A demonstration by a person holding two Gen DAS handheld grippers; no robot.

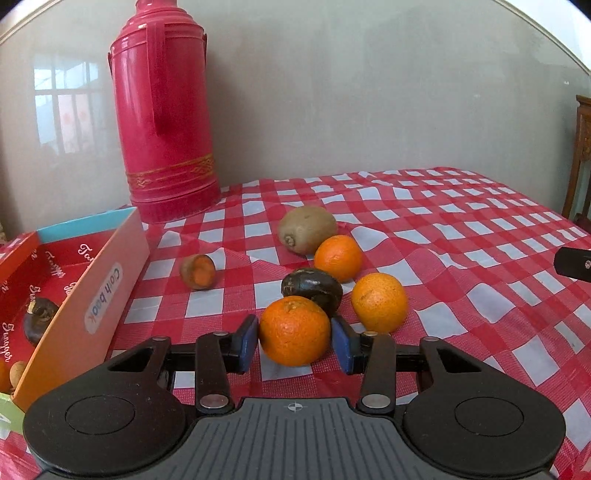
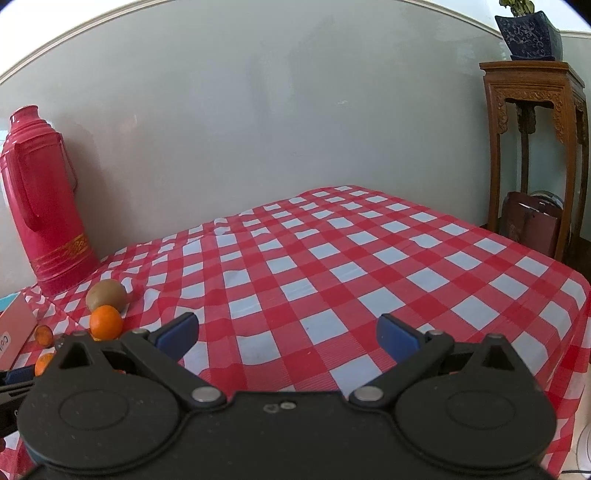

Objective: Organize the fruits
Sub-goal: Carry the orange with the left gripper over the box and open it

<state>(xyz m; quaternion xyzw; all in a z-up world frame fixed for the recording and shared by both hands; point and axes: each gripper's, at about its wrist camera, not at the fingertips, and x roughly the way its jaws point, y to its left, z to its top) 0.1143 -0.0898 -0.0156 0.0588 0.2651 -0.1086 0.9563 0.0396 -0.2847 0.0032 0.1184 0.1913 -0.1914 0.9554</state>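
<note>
1. Left wrist view: the left tool (image 1: 294,341) has its blue pads against both sides of the nearest orange (image 1: 294,331), pinching it as it sits on the red-and-white checked table (image 1: 461,258).
2. Just behind that orange lies a dark brown round fruit (image 1: 312,291), touching it or nearly so. A second orange (image 1: 379,302) sits just to the right, and a third orange (image 1: 338,257) lies farther back, against a kiwi (image 1: 306,229).
3. To the left, apart from the cluster, lies a small brown fruit with an orange cut face (image 1: 198,271).
4. An open red-lined box (image 1: 92,291) stands at the left edge, with a dark fruit (image 1: 38,317) inside. A tall red thermos (image 1: 166,110) stands behind it by the wall.
5. Right wrist view: the right tool (image 2: 287,334) is spread wide over bare checked cloth, with nothing between its pads.
6. At the far left of this view are the kiwi (image 2: 107,293), an orange (image 2: 106,322) in front of it and the thermos (image 2: 44,206). A carved wooden stand (image 2: 535,147) bearing a blue plant pot (image 2: 530,35) is at the right.
</note>
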